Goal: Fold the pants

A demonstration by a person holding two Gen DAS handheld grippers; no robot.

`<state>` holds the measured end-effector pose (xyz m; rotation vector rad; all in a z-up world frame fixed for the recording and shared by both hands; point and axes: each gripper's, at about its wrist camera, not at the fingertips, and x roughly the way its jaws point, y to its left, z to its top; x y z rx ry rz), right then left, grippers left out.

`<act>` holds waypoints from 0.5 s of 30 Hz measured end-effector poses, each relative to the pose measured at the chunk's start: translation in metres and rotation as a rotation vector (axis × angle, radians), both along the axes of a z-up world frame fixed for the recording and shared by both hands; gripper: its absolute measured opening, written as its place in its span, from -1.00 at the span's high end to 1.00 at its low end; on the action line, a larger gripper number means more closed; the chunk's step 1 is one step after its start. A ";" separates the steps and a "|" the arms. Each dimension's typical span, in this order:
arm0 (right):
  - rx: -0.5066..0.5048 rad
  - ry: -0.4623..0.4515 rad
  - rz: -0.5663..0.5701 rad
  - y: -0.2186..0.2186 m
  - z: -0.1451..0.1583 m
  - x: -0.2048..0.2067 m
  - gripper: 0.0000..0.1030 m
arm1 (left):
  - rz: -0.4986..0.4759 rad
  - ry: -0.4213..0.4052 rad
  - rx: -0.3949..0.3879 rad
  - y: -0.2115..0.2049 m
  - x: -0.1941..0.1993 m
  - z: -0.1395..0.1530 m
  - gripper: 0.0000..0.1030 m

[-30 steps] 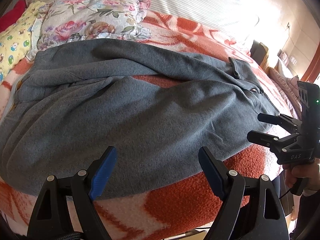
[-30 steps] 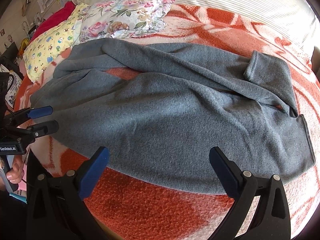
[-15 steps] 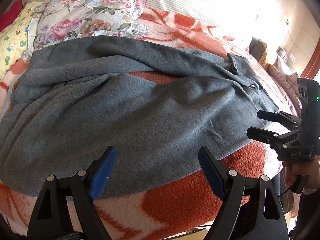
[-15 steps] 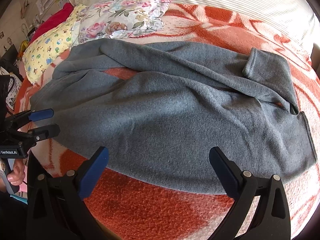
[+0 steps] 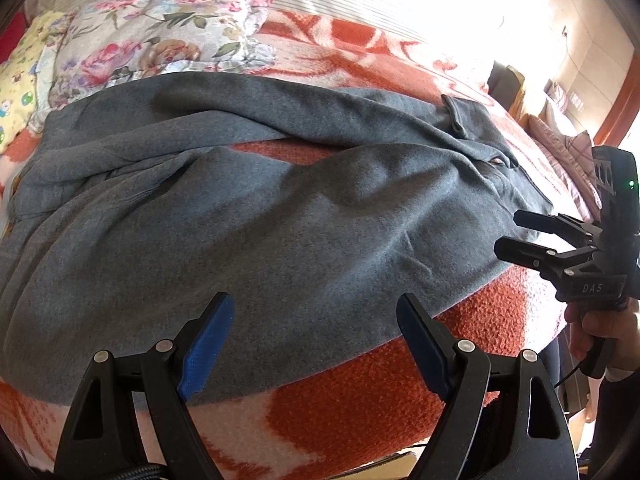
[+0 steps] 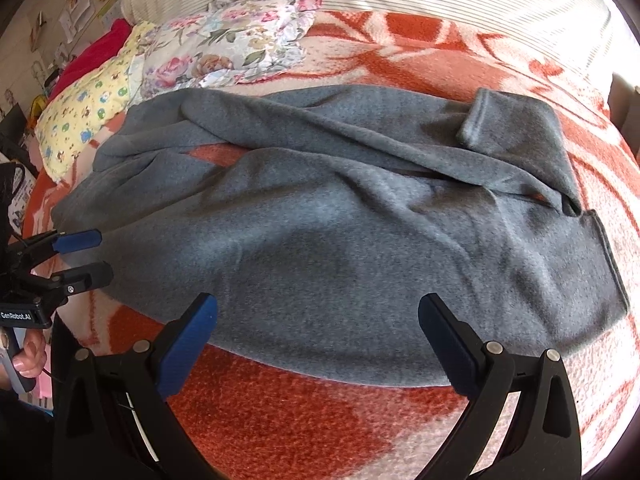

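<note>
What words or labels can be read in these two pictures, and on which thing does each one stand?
"DAS": on the body of the right claw, seen in the left wrist view.
"GenRobot.AI": on the body of the left claw, seen in the right wrist view.
Papers on the wall: too small and blurred to read.
The pants show no readable label.

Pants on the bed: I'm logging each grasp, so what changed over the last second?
Nothing was gripped or released. Both the left gripper and right gripper edged slightly closer to the gray pants, jaws wide open. The pants lie unmoved on the orange blanket.
</note>
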<state>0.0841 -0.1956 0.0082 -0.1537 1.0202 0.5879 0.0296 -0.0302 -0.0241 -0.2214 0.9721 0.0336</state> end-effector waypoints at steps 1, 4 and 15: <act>0.002 0.000 -0.007 -0.003 0.001 0.001 -0.95 | -0.008 0.004 -0.001 -0.001 0.002 0.000 -0.63; 0.013 -0.005 -0.035 -0.013 0.002 0.006 -0.95 | -0.031 0.002 0.000 -0.005 0.009 0.001 -0.63; 0.060 -0.076 -0.135 -0.049 0.027 0.043 -0.84 | -0.184 -0.068 0.096 -0.021 0.055 0.030 -0.63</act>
